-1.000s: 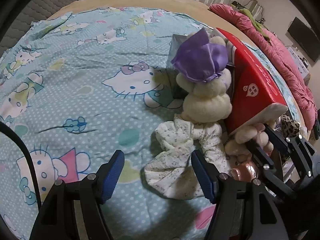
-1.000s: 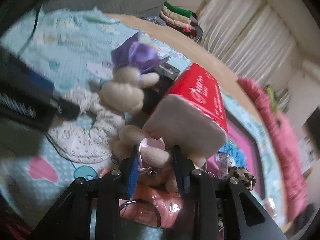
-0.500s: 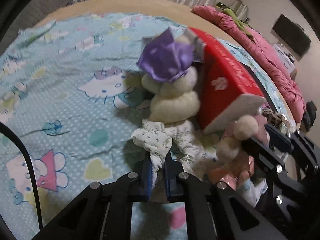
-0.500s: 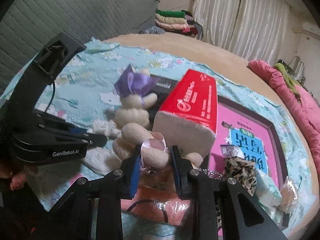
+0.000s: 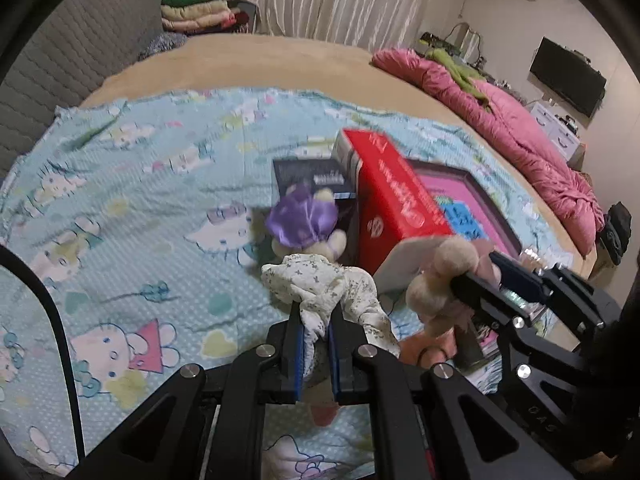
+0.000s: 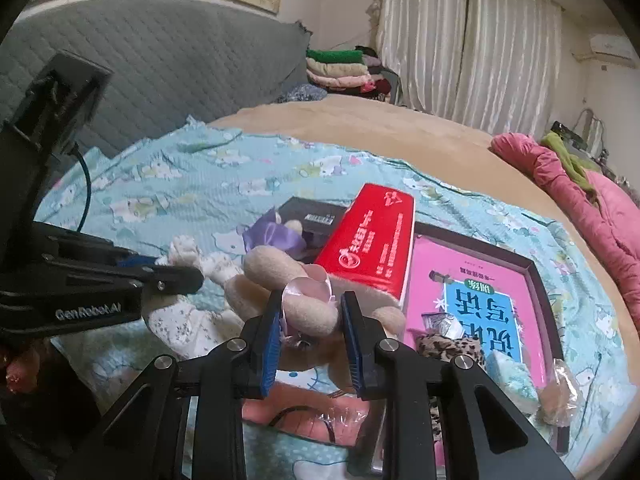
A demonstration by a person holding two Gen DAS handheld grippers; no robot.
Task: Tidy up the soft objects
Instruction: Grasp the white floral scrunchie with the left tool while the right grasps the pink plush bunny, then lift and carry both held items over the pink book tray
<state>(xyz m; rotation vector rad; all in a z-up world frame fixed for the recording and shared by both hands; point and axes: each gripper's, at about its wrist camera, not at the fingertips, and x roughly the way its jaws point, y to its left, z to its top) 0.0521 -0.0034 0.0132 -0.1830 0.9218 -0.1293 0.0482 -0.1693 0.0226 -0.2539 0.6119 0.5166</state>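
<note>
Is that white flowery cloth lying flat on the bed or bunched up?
Bunched up. The white flowery cloth is gathered into folds, pinched in the left tool.

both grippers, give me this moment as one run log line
left gripper: shut on floral scrunchie | right gripper: shut on beige plush | purple-bow plush: on blanket

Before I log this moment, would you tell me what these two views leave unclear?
- Left wrist view: the lower part of the floral scrunchie hides behind the left hand-held gripper.
- Right wrist view: the beige plush toy in the right hand-held gripper is mostly covered by the fingers; its shape is unclear.
- The purple-bow plush is blurred and partly hidden.
</note>
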